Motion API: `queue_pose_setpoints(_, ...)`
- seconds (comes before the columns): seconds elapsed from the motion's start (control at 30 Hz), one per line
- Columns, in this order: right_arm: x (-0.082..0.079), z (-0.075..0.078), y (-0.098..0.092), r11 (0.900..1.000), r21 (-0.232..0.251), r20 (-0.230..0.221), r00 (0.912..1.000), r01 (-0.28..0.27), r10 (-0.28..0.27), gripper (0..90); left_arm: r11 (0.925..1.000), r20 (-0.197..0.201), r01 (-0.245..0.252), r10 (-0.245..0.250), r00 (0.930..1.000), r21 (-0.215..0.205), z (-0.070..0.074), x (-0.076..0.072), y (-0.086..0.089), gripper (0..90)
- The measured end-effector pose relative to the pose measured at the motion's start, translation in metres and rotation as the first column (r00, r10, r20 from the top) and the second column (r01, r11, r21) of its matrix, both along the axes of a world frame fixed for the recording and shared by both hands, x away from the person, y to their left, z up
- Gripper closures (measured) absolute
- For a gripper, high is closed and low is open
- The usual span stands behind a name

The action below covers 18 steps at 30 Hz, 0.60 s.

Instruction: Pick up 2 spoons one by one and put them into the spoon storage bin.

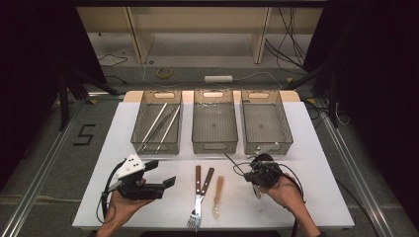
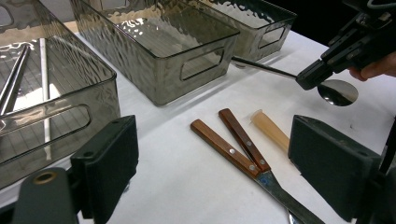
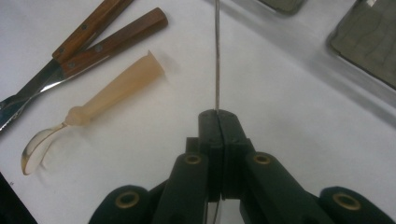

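A person's right gripper [image 1: 261, 170], at lower right of the high view, has its fingers [image 3: 209, 128] clamped together on a metal spoon [image 2: 337, 91], gripping the thin handle near the bowl. In the right gripper view the handle runs straight up from between the pressed fingers toward the top of the frame; in the left gripper view the spoon's bowl hangs just below that gripper at upper right, its handle reaching left toward the bins. The left gripper [image 1: 160, 174], at lower left of the high view, is held above the white worktop [image 1: 321, 197] with its fingers [image 2: 109, 158] wide apart and nothing between them. On the worktop at lower centre lie two wooden-handled utensils [image 1: 200, 183], their handles crossing near the blades, and just right of them a pale plastic spoon [image 1: 217, 197]. Three clear bins stand in a row across the middle of the frame: the left bin [image 1: 140, 126] holds long metal chopsticks [image 1: 159, 126], while the middle bin [image 1: 214, 143] and right bin [image 1: 286, 129] stand beside it.
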State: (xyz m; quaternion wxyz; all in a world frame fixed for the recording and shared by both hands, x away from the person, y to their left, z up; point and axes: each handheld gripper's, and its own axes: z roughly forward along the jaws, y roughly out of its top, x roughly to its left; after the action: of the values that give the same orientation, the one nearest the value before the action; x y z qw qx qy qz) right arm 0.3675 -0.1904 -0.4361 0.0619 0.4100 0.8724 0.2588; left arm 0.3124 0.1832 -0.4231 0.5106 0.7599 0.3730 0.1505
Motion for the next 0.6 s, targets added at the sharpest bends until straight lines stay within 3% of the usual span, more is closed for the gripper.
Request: queue_pose_setpoints(0.6, 0.011, 0.014, 0.008, 0.999, 0.032, 0.039, 0.9992, -0.012, 0.010, 90.0, 0.9997, 0.007, -0.008, 0.008, 0.9999, -0.024, 0.000, 0.000, 0.002, 15.4)
